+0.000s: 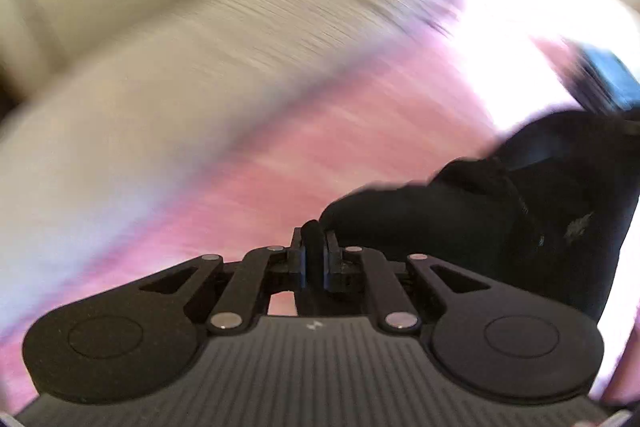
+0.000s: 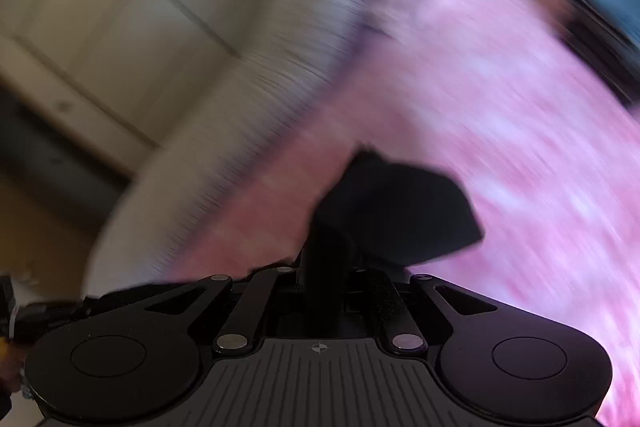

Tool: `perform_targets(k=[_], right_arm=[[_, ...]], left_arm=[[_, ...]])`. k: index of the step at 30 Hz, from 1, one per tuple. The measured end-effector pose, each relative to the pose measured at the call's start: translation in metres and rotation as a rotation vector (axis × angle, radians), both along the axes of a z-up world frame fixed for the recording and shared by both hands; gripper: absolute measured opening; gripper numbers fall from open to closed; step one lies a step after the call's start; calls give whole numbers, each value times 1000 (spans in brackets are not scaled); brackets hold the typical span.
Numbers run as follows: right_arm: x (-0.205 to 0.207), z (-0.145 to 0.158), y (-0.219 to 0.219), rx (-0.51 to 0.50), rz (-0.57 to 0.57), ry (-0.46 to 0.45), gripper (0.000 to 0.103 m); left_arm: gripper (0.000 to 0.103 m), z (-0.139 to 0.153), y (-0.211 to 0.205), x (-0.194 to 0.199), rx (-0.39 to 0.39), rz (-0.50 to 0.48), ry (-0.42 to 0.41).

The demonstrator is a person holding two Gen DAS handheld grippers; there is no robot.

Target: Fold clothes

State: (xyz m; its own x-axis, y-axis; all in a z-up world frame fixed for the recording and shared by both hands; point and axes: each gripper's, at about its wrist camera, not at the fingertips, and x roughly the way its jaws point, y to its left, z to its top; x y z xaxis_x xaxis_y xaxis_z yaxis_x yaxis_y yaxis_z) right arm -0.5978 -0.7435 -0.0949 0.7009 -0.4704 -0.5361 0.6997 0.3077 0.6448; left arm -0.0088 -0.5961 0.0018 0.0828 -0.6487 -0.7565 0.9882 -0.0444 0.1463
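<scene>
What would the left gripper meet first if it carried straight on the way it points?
Probably the pink bedcover: the left gripper, shut on the black garment, points down at it. Blur leaves depth unclear.

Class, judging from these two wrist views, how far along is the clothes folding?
Done: nothing looks folded yet. In hand: left gripper and right gripper are each shut on black garment above the pink bedspread. Left: all the folds; blur hides more.
</scene>
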Motion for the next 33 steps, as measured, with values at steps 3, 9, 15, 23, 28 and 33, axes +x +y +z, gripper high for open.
perform_targets(k=[3,9,15,23,28,33], right_arm=[[26,35,-17,-154,53,-43,3],[94,20,-59,-229,44,27,32],[141,-43,-10,-104,41,272,68],[133,-155,141,233,157,401,72],[134,-193,165,313,166,387,72],[144,-210,163,289,211,411,64]], left_arm=[[6,42,29,51,-123,146,-37],[23,-12,27,126,-120,389,-8],[47,-113,70,119,50,364,137],[48,-260,122,66,358,229,390],[52,-298,128,35,445,129,269],[9,-293,131,32,425,118,253]])
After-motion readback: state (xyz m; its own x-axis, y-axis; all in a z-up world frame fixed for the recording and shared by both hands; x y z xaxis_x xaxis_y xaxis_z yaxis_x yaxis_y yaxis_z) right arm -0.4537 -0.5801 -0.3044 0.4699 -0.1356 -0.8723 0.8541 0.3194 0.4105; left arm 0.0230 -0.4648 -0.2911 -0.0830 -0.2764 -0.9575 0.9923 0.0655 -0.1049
